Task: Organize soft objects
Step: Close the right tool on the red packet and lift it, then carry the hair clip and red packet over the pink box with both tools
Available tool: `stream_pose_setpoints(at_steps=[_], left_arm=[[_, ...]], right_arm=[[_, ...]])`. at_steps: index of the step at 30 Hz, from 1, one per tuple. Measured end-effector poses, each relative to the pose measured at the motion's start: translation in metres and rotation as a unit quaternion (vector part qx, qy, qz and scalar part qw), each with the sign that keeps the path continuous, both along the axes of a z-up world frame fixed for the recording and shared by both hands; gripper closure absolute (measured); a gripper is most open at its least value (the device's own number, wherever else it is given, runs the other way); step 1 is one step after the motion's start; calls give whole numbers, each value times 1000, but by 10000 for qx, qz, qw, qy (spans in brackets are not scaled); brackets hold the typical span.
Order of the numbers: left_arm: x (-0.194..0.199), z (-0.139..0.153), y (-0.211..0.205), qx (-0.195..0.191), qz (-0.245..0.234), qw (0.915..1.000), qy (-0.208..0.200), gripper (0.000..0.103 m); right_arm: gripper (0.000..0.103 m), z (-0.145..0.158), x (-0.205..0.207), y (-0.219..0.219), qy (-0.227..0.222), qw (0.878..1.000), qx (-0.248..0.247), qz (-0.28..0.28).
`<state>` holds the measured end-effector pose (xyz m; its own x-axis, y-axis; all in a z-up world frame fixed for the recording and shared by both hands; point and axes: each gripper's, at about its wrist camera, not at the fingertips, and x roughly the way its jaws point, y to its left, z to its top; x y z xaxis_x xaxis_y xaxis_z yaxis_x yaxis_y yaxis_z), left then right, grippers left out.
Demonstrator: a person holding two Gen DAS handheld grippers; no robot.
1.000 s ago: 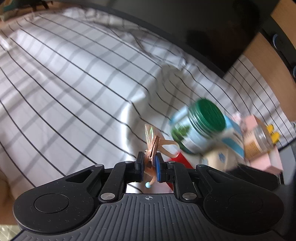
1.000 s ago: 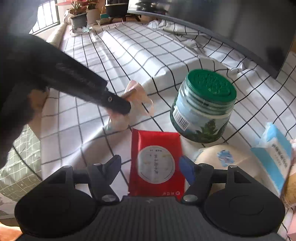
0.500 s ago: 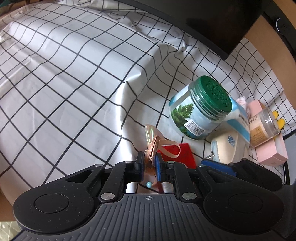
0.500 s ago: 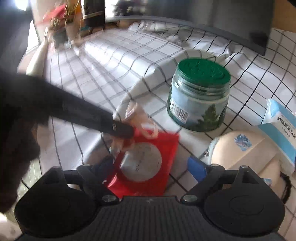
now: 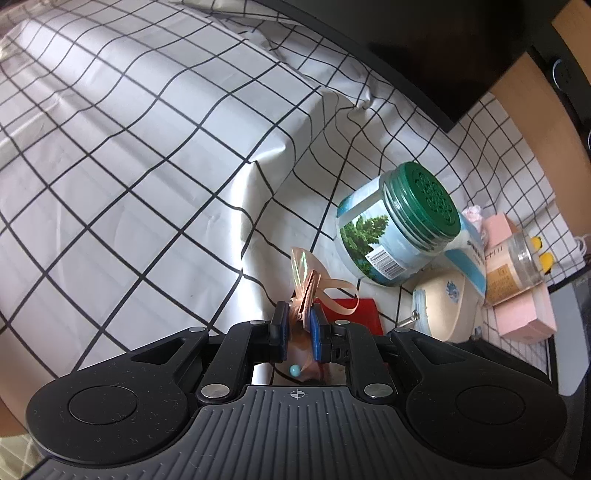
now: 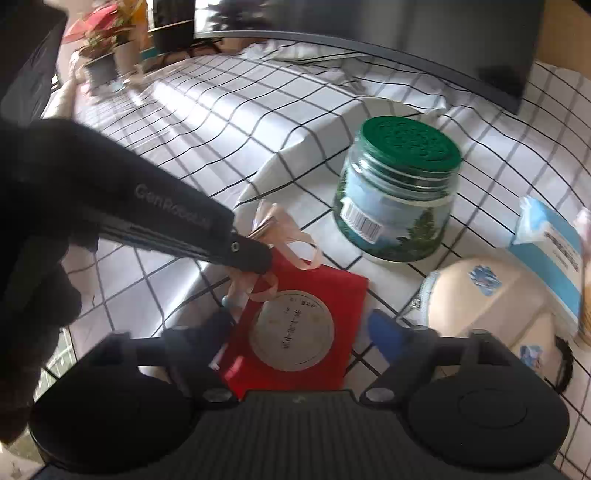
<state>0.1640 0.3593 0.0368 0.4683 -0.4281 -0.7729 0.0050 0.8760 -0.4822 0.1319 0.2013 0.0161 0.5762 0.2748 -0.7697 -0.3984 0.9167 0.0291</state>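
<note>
My left gripper (image 5: 295,321) is shut on a small pink ribbon pouch (image 5: 308,280) with a teal bead, held just above the checked cloth. In the right wrist view the left gripper (image 6: 255,254) holds the pouch (image 6: 273,225) over the near corner of a red packet (image 6: 295,328). My right gripper (image 6: 295,325) is open, its fingers on either side of the red packet, which lies flat on the cloth. The red packet also shows in the left wrist view (image 5: 364,312).
A glass jar with a green lid (image 6: 399,192) stands behind the packet. A cream zip pouch (image 6: 487,295), a blue-white tissue pack (image 6: 550,251) and a pink box (image 5: 517,295) crowd the right. A dark monitor (image 6: 406,33) stands at the back. The checked cloth (image 5: 147,147) spreads left.
The left gripper has carried the ribbon pouch toward the red packet. The right gripper has moved forward so its open fingers straddle the packet.
</note>
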Motion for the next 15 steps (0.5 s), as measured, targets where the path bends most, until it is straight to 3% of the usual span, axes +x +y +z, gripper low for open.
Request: stream_pose_setpoints(at_steps=[1, 3, 5, 11, 15], left_arm=[[0, 0, 0, -18, 24, 10000, 16, 88], [-1, 2, 2, 13, 66, 10000, 7, 88], [-2, 7, 4, 49, 107, 9999, -75, 88], [2, 24, 13, 202, 338, 9988, -288, 88], [7, 39, 18, 471, 547, 9968, -356, 88]], right_arm=[[35, 1, 2, -1, 53, 10000, 11, -4], [49, 3, 5, -4, 96, 10000, -20, -1], [52, 6, 6, -6, 211, 9997, -68, 26], [53, 20, -2, -15, 276, 9996, -66, 96], [53, 57, -8, -21, 63, 9996, 36, 269]])
